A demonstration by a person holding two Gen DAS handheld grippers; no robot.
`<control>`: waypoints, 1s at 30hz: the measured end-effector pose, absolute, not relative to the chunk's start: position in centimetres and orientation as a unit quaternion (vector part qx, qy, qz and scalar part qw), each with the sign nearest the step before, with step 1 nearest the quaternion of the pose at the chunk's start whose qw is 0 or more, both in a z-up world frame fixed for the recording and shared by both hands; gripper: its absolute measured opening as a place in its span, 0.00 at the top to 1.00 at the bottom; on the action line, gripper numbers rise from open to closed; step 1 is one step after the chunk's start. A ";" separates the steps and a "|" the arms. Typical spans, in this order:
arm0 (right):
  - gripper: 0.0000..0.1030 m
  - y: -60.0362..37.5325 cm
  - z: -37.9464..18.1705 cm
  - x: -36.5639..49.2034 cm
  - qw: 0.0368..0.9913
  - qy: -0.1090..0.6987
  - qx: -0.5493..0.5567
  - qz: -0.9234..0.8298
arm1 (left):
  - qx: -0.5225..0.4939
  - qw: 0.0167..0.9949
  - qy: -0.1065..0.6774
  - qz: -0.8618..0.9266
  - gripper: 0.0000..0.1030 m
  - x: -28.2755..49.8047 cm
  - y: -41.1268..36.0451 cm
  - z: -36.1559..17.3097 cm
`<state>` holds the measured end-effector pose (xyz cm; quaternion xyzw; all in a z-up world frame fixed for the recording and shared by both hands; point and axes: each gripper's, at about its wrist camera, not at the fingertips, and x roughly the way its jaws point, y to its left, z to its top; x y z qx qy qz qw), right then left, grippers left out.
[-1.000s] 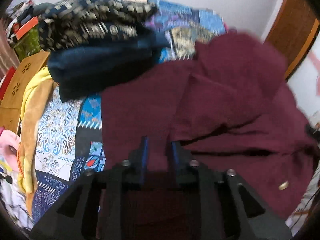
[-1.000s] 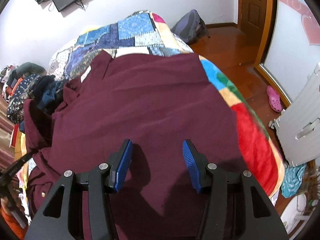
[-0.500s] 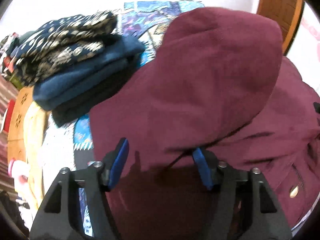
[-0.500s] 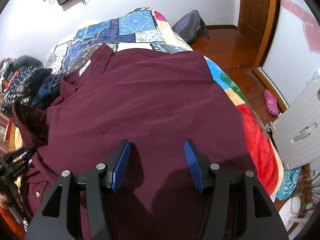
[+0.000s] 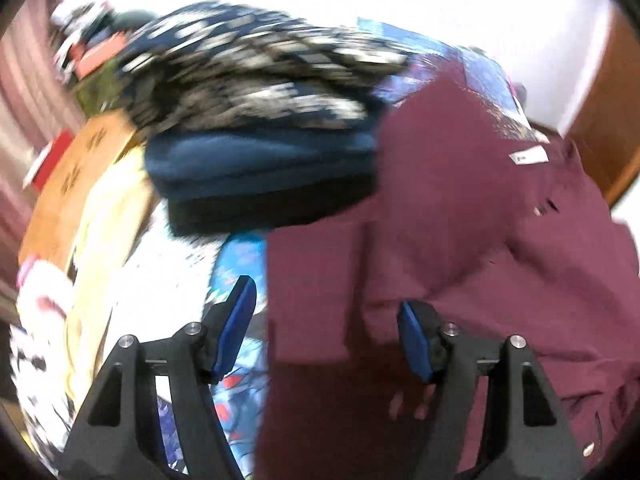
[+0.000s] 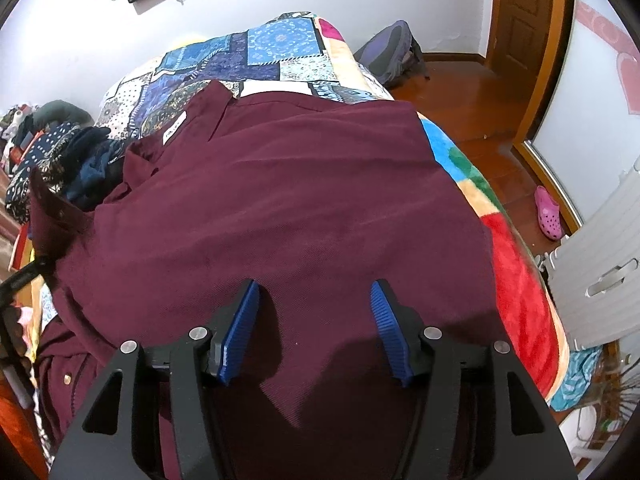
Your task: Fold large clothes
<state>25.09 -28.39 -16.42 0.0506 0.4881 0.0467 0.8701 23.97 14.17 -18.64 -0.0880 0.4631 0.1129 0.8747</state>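
Left black gripper with blue pads spread wide, empty, above folded edge of large maroon button shirt. Right black gripper with blue pads wide too, empty, over shirt's flat back. Shirt spread across patchwork quilt bed, beside stacked folded dark clothes.

A large maroon button-up shirt lies spread over the patchwork-quilted bed. The black right gripper hovers above its hem, blue-padded jaws apart and empty.
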 end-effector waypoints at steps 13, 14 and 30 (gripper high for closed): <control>0.45 -27.7 -16.2 25.1 0.871 0.490 0.034 0.027 | -0.229 0.830 0.496 0.116 0.29 18.2 20.0 -20.6; 0.45 -27.7 -16.1 25.0 0.871 0.489 0.032 0.026 | -0.250 0.824 0.498 0.100 0.29 18.2 19.9 -20.8; 0.45 -28.6 -15.1 23.6 0.880 0.474 0.009 0.003 | -0.474 0.705 0.527 0.021 0.29 21.4 19.0 -27.6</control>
